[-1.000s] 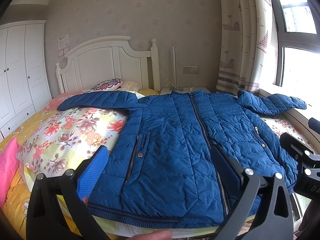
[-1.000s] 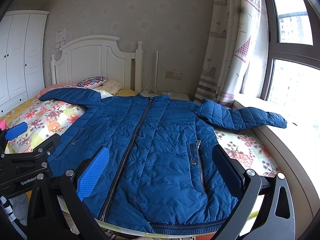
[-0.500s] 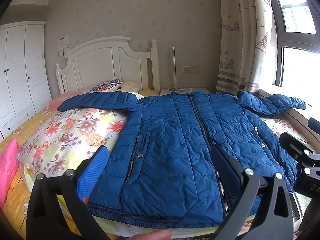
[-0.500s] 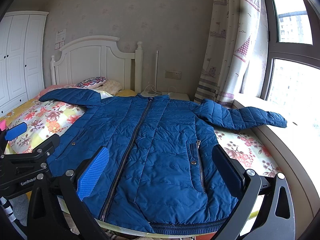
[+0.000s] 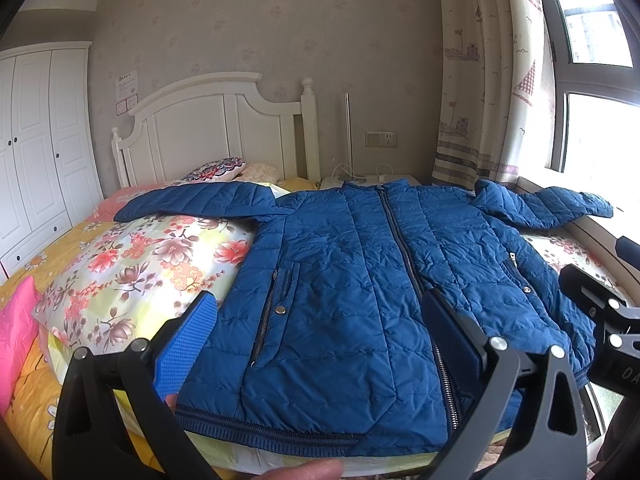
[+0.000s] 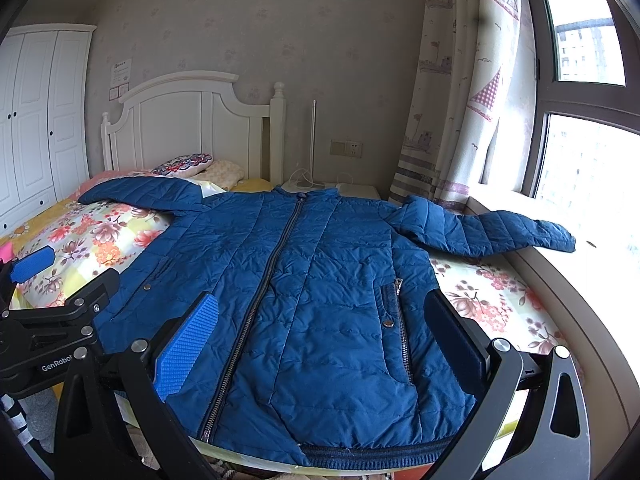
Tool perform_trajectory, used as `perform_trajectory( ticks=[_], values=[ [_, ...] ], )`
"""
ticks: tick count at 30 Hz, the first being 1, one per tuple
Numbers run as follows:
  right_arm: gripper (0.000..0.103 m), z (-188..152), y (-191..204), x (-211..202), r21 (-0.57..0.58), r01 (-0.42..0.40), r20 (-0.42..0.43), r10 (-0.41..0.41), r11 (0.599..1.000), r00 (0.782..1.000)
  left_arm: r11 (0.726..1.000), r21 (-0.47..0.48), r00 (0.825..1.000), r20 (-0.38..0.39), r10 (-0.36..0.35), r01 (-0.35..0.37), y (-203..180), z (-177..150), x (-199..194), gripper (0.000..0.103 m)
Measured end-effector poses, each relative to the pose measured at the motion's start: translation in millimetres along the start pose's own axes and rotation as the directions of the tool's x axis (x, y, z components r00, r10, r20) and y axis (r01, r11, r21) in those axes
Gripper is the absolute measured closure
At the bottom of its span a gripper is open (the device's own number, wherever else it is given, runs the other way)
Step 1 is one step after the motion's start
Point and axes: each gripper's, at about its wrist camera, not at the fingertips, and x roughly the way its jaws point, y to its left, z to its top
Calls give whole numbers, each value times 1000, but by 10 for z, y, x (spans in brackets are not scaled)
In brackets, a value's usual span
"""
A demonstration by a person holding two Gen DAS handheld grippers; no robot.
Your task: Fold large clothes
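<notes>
I judge folding not yet begun: the quilted blue zip-up jacket (image 5: 360,280) lies flat, filling mid-frame. My left gripper (image 5: 320,344) and right gripper (image 6: 324,344), jaws spread, hold nothing; next, pinch a sleeve.

A bed (image 5: 48,412) with a white panelled headboard (image 5: 208,128) at twelve o'clock carries everything. A blue quilted jacket (image 5: 352,292) lies flat and zipped across it, hem at six o'clock, collar toward twelve, one sleeve stretched to ten o'clock, the other to two o'clock onto the window ledge. Beneath it is a floral quilt (image 5: 132,264). A bright pink pillow (image 5: 16,328) sits at eight o'clock on the yellow sheet. A patterned pillow (image 5: 216,168) rests against the headboard.
</notes>
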Motion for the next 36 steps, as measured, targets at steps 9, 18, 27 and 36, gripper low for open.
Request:
perform_trajectory(
  ticks=[9, 18, 27, 36],
  values=[
    [4, -35, -165, 274, 40, -68, -38, 70, 997, 997, 998, 8, 995, -70, -64, 65, -74, 152, 334, 2],
    [4, 99, -1390, 1621, 306, 122, -286, -32, 944, 958, 997, 83, 924, -381, 42, -12, 97, 448, 2478, 2],
    [4, 281, -3049, 2822, 515, 416, -408, -213, 749, 888, 996, -88, 878, -478, -36, -7, 487, 412, 3209, 2],
    [64, 313, -3614, 3215, 591, 436, -383, -239, 679, 892, 996, -81, 865, -502, -4, -42, 430, 362, 3221, 2]
  ],
)
